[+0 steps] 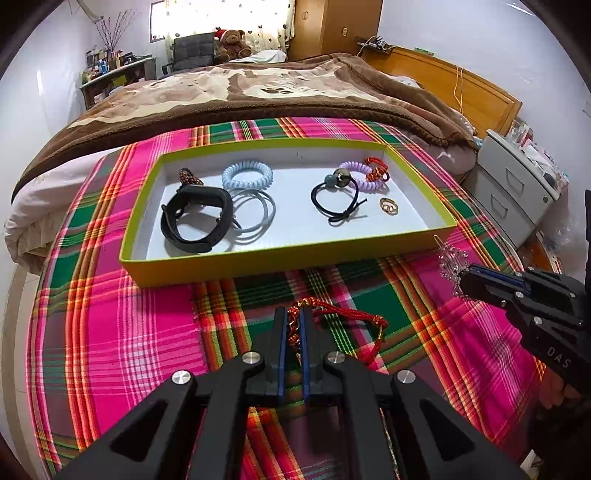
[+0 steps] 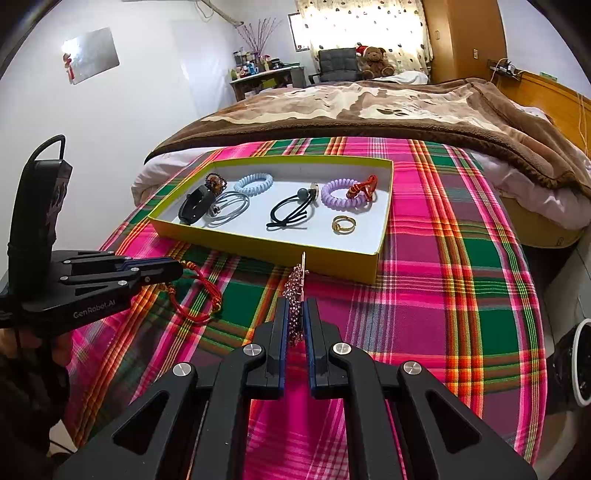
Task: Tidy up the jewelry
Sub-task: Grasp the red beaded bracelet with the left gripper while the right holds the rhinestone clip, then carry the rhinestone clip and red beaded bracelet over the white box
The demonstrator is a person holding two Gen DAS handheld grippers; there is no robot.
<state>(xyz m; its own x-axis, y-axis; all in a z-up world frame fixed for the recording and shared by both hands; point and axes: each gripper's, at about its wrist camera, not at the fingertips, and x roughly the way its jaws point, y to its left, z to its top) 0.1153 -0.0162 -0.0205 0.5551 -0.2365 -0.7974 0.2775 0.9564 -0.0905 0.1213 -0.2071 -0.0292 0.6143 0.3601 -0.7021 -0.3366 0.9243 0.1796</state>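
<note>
Bands and a ring already lie in the box (image 1: 229, 267), while the left gripper (image 1: 293, 325) pinches a red bracelet (image 1: 354, 325) and the right gripper (image 2: 295, 317) pinches a sparkly hair clip (image 2: 295, 284) just outside the box.

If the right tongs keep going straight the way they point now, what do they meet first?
Probably the near wall of the shallow yellow-green cardboard tray: the right tongs, shut on a beaded pink hair clip, aim at it; depth is unclear.

A bed (image 2: 369, 107) under a brown blanket (image 1: 258, 96) fills the room. Past its far end, a curtained window (image 2: 365, 26) glows, with a dark chair (image 2: 338, 64) and cluttered desk (image 2: 266, 79) to its left. Wooden wardrobe (image 2: 465, 37) right of the window; walls (image 2: 166, 92) white.
</note>
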